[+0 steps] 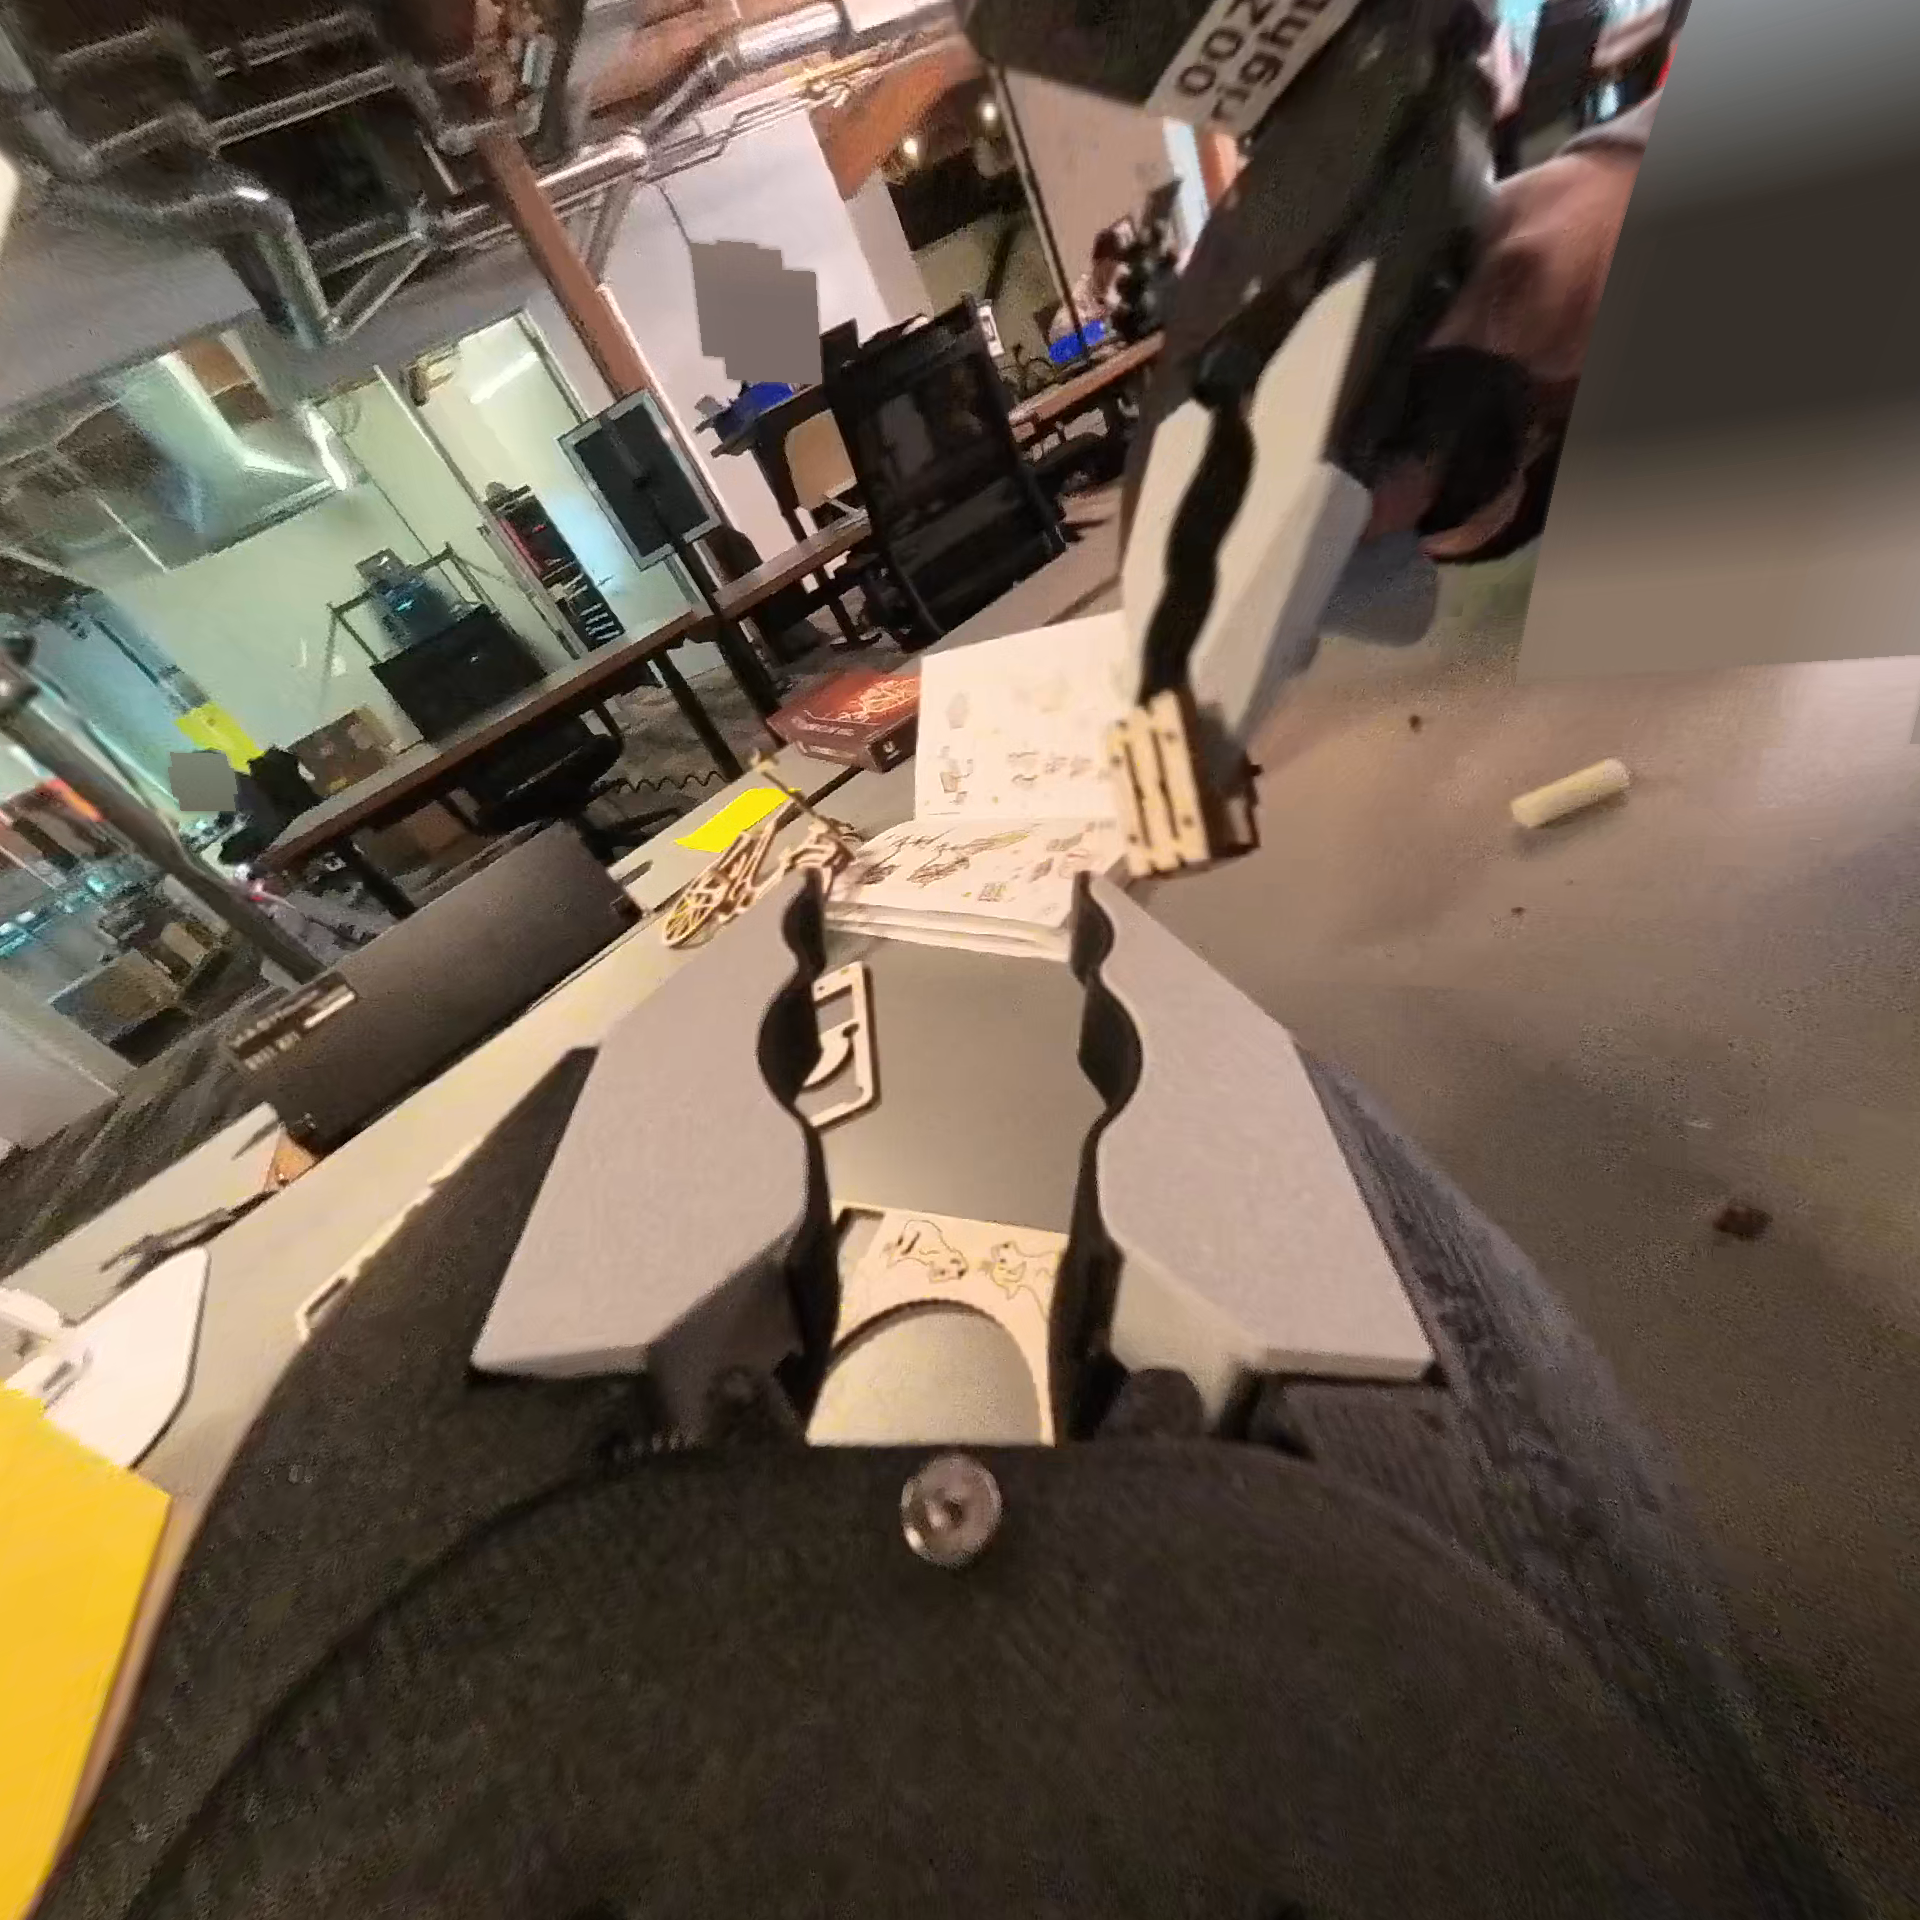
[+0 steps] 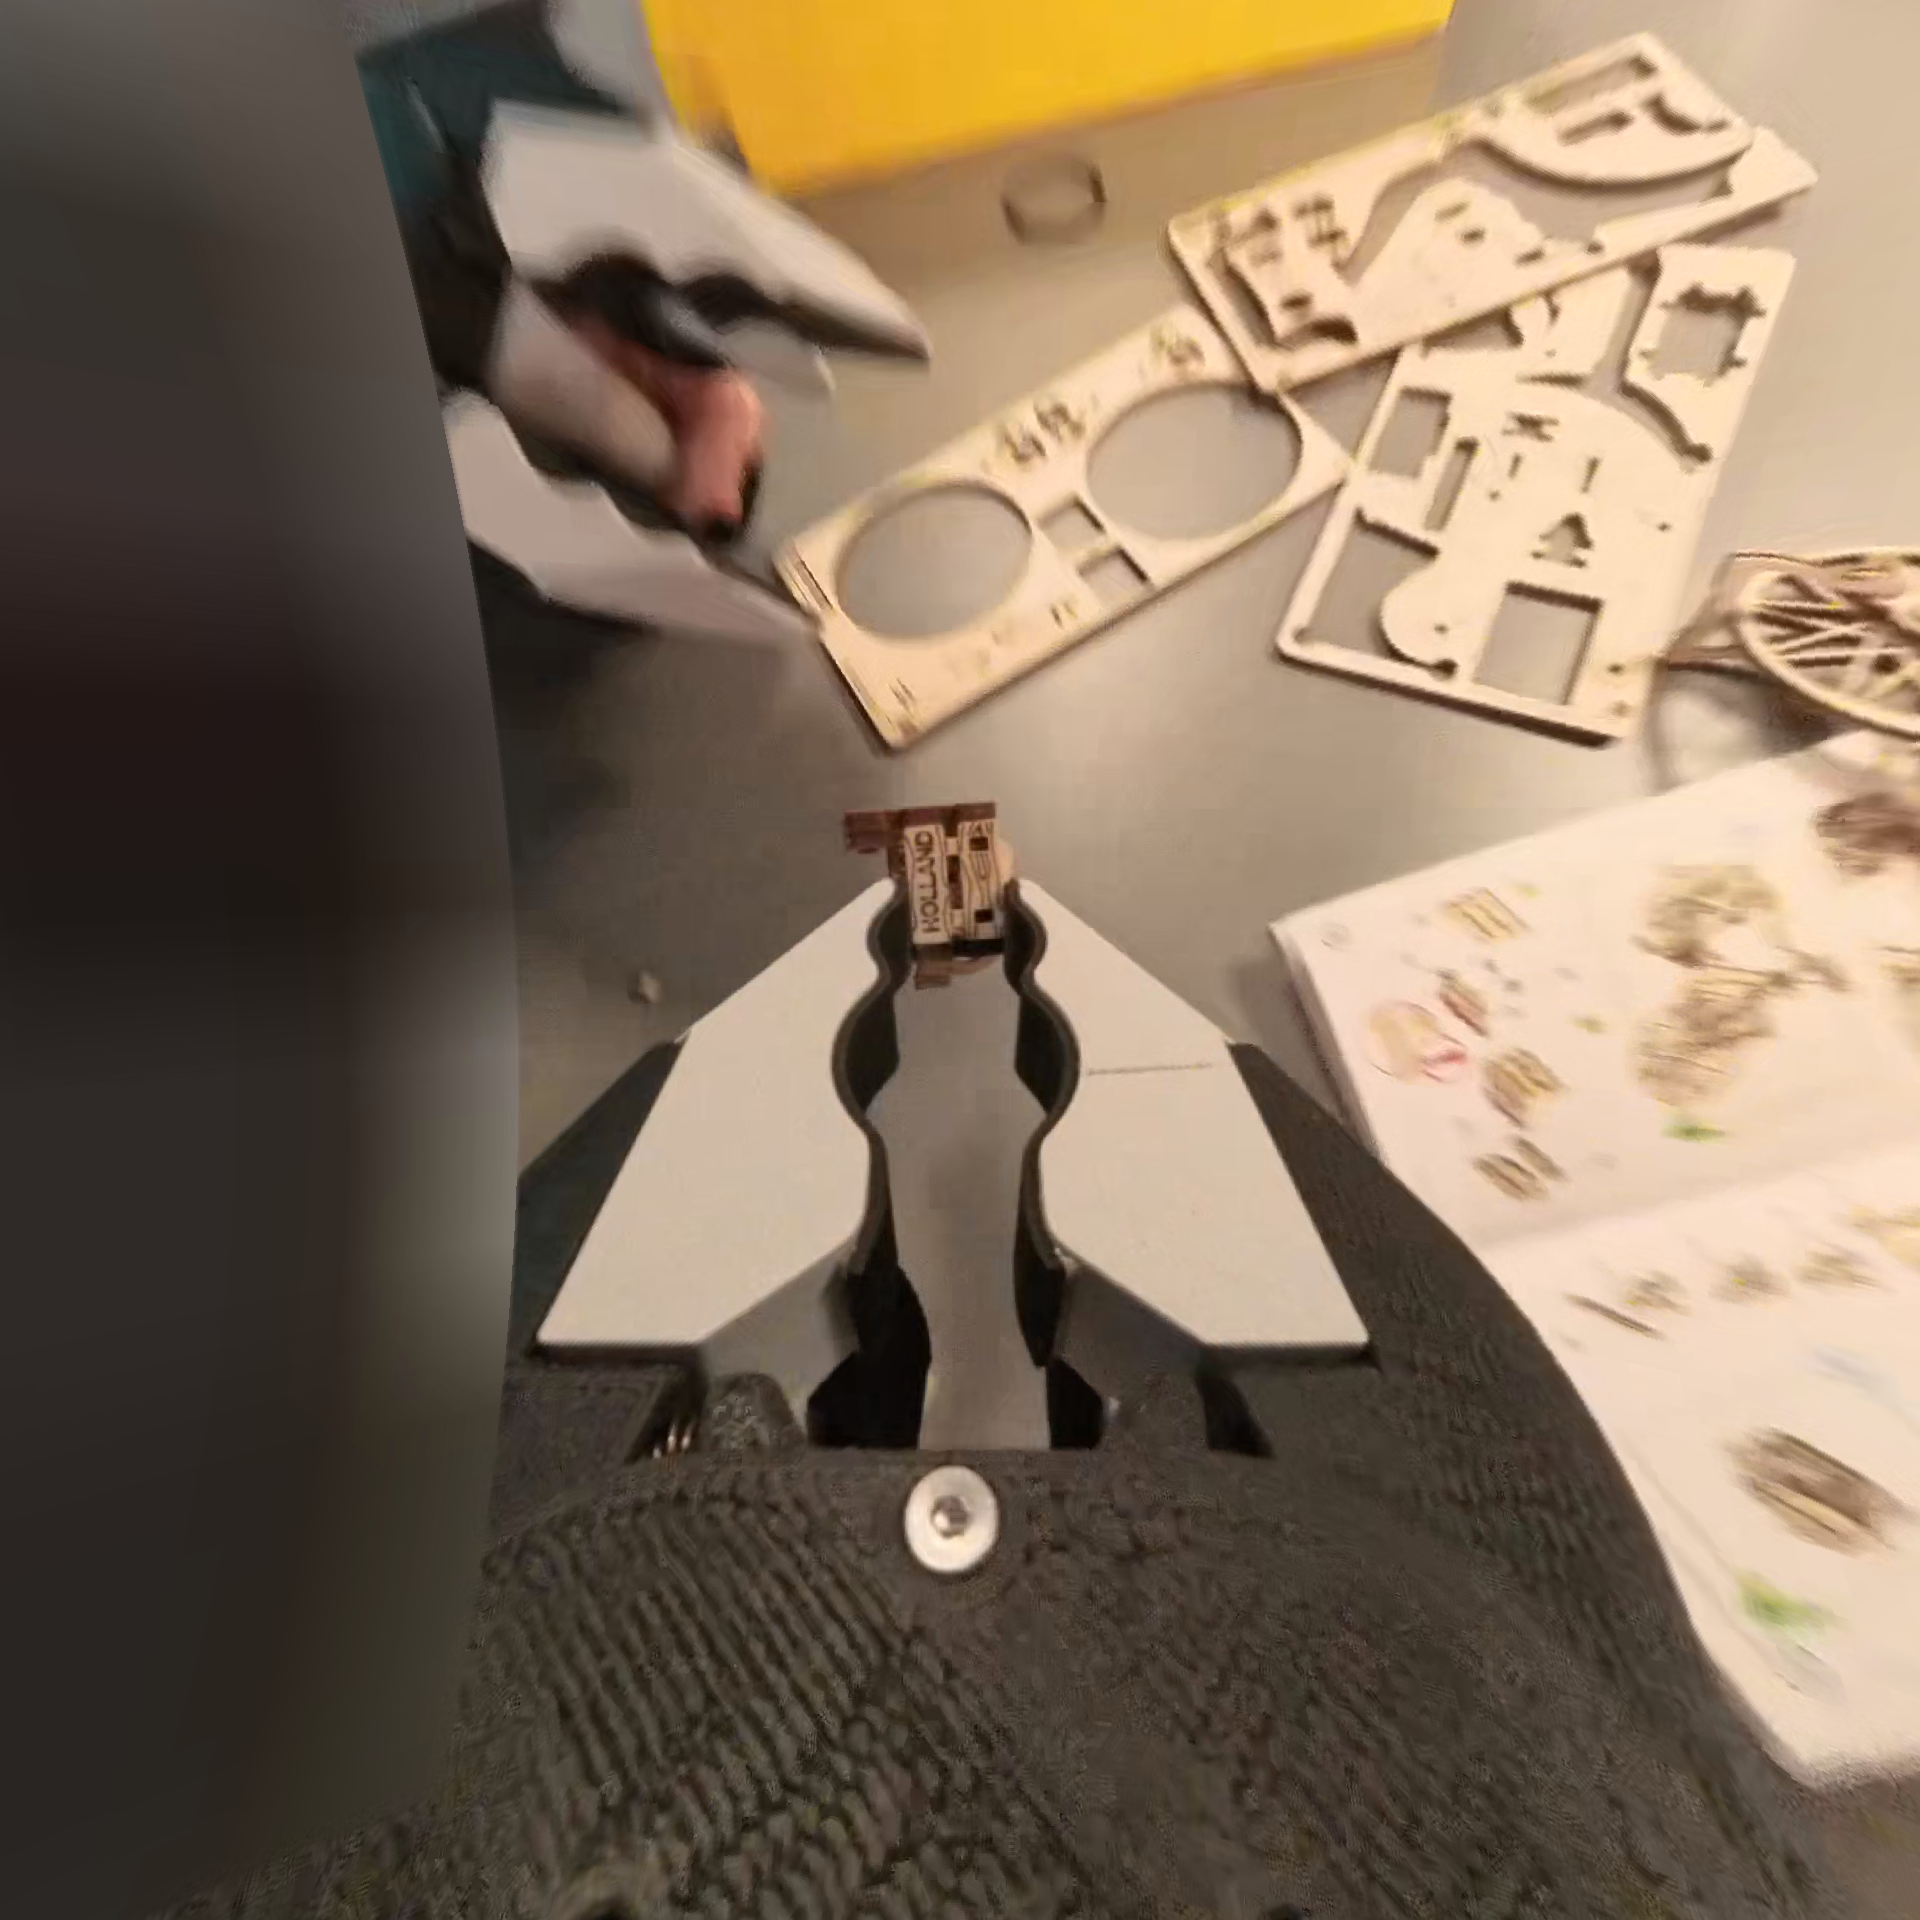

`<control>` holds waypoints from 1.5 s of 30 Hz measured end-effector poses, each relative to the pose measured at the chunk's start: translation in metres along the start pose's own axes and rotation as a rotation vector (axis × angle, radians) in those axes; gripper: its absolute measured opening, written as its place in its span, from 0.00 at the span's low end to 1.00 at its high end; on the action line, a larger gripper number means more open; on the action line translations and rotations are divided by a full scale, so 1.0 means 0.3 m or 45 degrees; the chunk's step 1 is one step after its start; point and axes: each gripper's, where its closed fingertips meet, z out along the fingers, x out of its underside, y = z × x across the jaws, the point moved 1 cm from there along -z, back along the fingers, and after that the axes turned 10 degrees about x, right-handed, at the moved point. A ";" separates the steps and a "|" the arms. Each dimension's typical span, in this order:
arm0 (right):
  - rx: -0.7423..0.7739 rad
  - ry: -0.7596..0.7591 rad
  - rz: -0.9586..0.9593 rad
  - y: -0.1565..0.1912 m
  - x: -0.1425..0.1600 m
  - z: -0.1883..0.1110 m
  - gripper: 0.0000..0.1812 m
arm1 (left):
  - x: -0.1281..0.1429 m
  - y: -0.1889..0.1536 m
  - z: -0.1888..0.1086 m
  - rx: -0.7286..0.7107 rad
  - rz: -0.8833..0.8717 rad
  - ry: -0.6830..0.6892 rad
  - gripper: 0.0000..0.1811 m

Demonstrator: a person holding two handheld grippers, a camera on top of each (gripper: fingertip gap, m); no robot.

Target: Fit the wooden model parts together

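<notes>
Right claw (image 2: 951, 914) pinched at the tips on a small slatted wooden sub-assembly (image 2: 935, 883), held above the grey worktop (image 2: 1091, 790). Left claw (image 1: 951, 935) wide open, nothing in it; a loose flat wooden piece (image 1: 842, 1039) lies on the worktop between its fingers. My read: keep the right steady, close the left on that piece squarely by its edges, then align tabs before pressing. Punched-out sheets (image 2: 1049, 520) and instruction booklet (image 2: 1621, 1091) lie beyond
</notes>
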 end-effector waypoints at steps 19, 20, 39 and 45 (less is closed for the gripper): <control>0.241 0.519 -0.504 0.003 0.178 0.077 0.09 | 0.018 -0.005 0.000 0.048 -0.117 -0.015 0.19; 0.259 0.514 -0.505 0.001 0.161 0.069 0.09 | 0.019 -0.005 0.000 0.050 -0.122 -0.014 0.19; 0.261 0.612 -0.570 0.029 0.188 0.110 0.09 | 0.028 0.004 -0.001 0.062 -0.192 -0.019 0.17; 0.228 0.602 -0.546 0.042 0.182 0.116 0.08 | 0.029 0.007 -0.002 0.065 -0.215 -0.028 0.17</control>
